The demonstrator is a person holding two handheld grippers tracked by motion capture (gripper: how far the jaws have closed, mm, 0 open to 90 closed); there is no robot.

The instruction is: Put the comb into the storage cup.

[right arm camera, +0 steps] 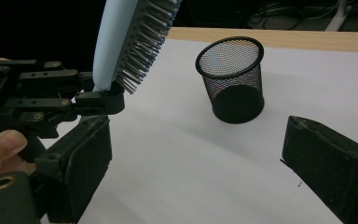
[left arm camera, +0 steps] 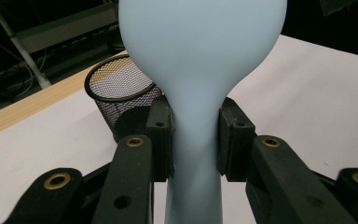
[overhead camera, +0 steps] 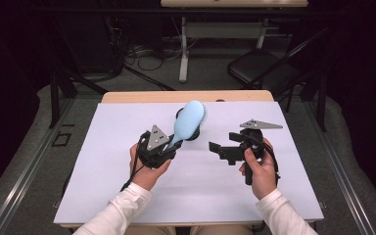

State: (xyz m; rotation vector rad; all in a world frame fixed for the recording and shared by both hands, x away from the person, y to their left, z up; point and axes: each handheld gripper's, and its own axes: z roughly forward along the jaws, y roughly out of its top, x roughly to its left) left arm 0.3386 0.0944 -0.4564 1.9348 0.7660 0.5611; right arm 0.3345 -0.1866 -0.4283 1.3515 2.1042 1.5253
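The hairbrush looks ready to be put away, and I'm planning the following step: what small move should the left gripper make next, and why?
Probably carry the hairbrush over the mesh pen cup and tip it handle-down. The left gripper clamps the neck of the handle, the cup stands upright and open just beyond it, and the right gripper is open, holding nothing.

No readable text, label, brand, number or sign on anything in view
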